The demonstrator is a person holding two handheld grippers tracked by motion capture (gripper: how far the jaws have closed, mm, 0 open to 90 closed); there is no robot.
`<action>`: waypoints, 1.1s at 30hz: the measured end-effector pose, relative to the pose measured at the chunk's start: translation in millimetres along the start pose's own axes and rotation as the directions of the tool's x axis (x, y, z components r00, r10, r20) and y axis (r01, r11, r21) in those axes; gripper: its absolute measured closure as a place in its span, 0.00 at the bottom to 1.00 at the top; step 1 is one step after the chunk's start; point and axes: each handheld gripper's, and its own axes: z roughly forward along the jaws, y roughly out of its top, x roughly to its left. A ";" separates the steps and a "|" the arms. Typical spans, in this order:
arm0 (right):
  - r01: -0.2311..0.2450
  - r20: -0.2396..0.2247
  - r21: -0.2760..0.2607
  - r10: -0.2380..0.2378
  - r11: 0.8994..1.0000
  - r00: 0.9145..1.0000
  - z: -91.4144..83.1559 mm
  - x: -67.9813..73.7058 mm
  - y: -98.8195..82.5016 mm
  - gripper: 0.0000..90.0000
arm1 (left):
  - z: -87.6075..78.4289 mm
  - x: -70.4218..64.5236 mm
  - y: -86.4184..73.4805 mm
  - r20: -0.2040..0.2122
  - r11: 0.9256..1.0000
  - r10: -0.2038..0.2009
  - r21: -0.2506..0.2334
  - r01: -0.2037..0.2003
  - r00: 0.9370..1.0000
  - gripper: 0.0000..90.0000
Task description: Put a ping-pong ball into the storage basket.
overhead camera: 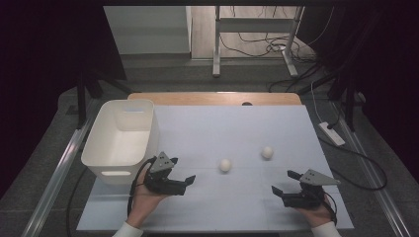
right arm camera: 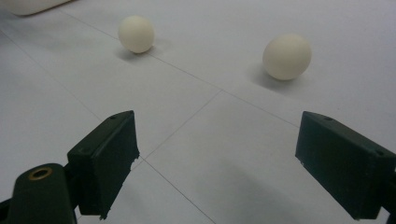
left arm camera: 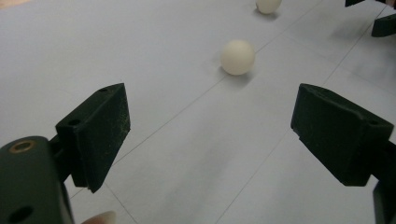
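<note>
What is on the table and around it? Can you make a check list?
Surface: pale blue-white sheet over a wooden table, faint seams.
Job's things: two small cream-white balls, nearer ball and farther ball, apart, untouched; white plastic bin at left edge.
Clutter: nothing seen.
Grippers: left gripper and right gripper, black, open, holding nothing, resting low near the sheet.
Cables: black cable from left gripper; floor cables, white power strip.
Surroundings: dark curtains, grey desk frame behind.
</note>
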 end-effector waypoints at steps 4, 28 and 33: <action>0.000 0.002 -0.001 0.000 1.000 1.000 -0.2 -0.1 0.0 0.15 | 4.2 -0.7 3.5 0.006 1.000 0.003 0.009 -0.003 1.000 0.13; -0.003 0.006 -0.001 0.003 1.000 1.000 -0.4 -0.3 -0.1 0.15 | 27.3 2.7 14.1 0.025 0.999 -0.003 0.044 0.002 1.000 0.13; 0.000 0.006 0.003 0.000 1.000 1.000 -0.3 -0.1 -0.1 0.15 | 31.3 2.5 17.4 0.028 0.999 0.005 0.053 -0.006 1.000 0.13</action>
